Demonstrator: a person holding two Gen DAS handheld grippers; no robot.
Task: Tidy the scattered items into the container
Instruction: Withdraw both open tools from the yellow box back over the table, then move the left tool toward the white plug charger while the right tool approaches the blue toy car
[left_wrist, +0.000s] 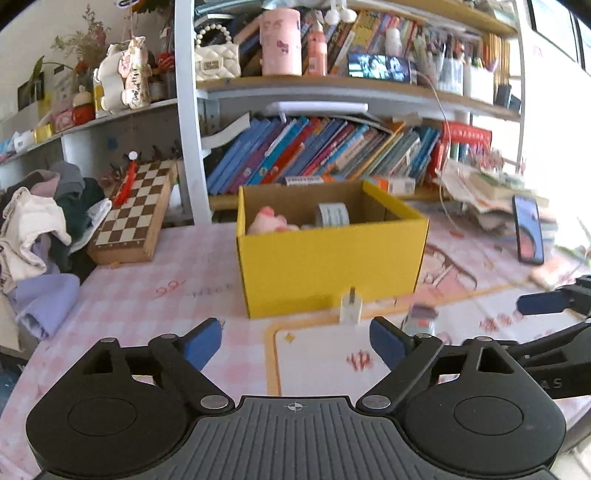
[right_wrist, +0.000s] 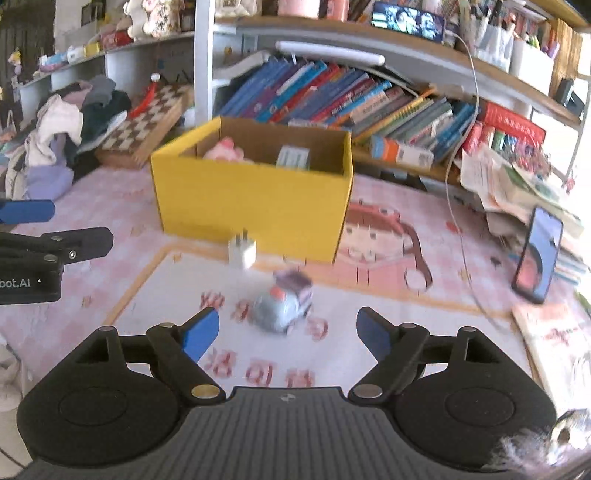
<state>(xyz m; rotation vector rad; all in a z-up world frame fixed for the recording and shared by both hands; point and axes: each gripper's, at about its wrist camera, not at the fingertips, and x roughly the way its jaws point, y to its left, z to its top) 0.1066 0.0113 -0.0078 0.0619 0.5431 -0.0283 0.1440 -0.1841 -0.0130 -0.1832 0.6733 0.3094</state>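
Observation:
A yellow cardboard box (left_wrist: 325, 266) stands on the table, also in the right wrist view (right_wrist: 251, 206). Inside lie a pink plush toy (left_wrist: 271, 221) and a roll of grey tape (left_wrist: 332, 214). A white charger plug (left_wrist: 351, 308) stands just in front of the box, seen too in the right wrist view (right_wrist: 242, 253). A small grey-blue toy car (right_wrist: 282, 304) lies on the mat, ahead of my right gripper (right_wrist: 286, 332), which is open and empty. My left gripper (left_wrist: 297, 338) is open and empty, short of the plug. The car (left_wrist: 421, 319) shows by its right finger.
A chessboard (left_wrist: 135, 214) and a clothes pile (left_wrist: 40, 236) lie left of the box. A phone (right_wrist: 539, 254) leans on stacked papers at right, with a white cable (right_wrist: 458, 221) trailing down. A bookshelf (left_wrist: 332, 151) runs behind. A booklet (right_wrist: 557, 343) lies at right.

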